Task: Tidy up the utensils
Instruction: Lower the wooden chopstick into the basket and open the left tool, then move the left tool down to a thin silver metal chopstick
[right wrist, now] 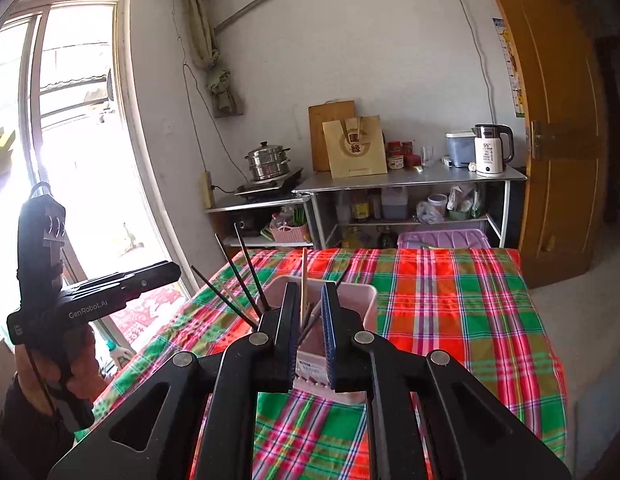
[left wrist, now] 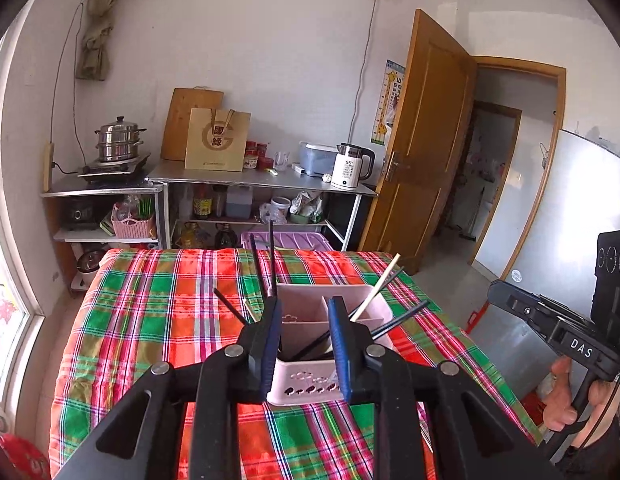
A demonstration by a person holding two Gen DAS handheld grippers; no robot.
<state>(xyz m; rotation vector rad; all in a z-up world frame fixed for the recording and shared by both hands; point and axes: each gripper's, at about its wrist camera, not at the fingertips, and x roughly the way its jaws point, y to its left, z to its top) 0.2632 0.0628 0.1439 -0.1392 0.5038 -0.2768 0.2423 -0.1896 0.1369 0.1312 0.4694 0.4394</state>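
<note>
So the table (left wrist: 158,320) has a loud red, green and white checked cloth on it and sits in a small kitchen-ish room: white walls, a big bright window (right wrist: 70,140) on the left, a brown wooden door (left wrist: 422,140) standing open on the right with bare floor leading out past it. Along the far wall there are two metal shelf units, with a steel steamer pot (left wrist: 119,140) on a hot plate, a cutting board, a tan paper bag (left wrist: 217,140), some red jars and one white kettle (left wrist: 352,166). The cloth is mostly bare, lots of free space left and right of the pink utensil holder (left wrist: 306,388), which stands near the table's near edge, roughly mid-table. The holder has dividers and chopsticks poke out of it at all angles: I count about four black ones (right wrist: 240,276) fanning out on the left side, a couple more black ones leaning right, plus one pale wooden one (left wrist: 376,288). The left gripper (left wrist: 306,344) is open a bit, fingers either side of the holder, can't tell if they touch it. The right gripper (right wrist: 308,332) has a narrow gap with nothing gripped, the holder behind it.
</note>
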